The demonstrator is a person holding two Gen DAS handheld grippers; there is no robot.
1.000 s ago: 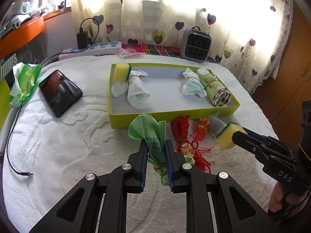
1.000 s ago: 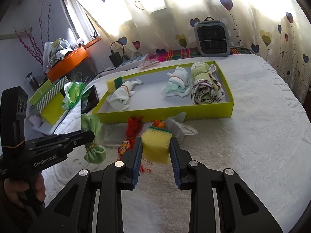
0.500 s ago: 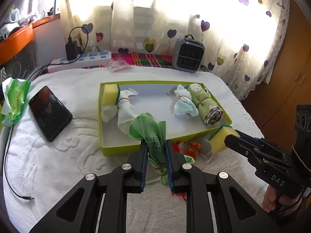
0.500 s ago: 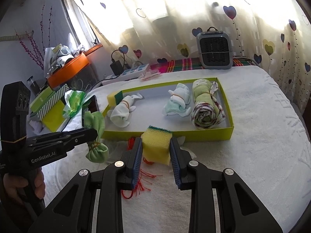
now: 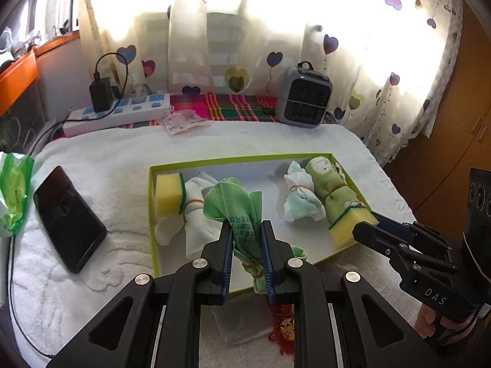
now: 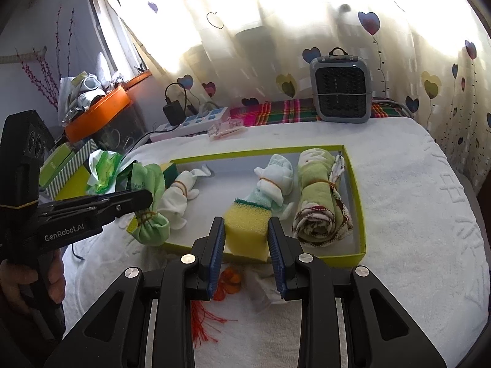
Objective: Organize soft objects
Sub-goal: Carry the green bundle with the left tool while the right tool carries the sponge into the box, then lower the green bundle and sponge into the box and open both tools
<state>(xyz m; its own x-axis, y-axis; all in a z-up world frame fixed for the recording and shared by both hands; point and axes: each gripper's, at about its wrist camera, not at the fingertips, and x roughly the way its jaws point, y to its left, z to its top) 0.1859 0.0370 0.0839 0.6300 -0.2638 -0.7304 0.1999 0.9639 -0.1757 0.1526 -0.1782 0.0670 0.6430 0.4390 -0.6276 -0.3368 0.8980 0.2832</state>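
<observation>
The white towel-covered table (image 5: 101, 159) carries the green tray (image 6: 357, 184), which sits nearer both cameras than a second ago. The left tool (image 5: 245, 245) stays clamped on the green cloth bundle (image 5: 236, 205), now over the tray's near-left part. The right tool (image 6: 247, 240) keeps gripping the yellow sponge (image 6: 247, 230), now above the tray's front edge rather than the table.
</observation>
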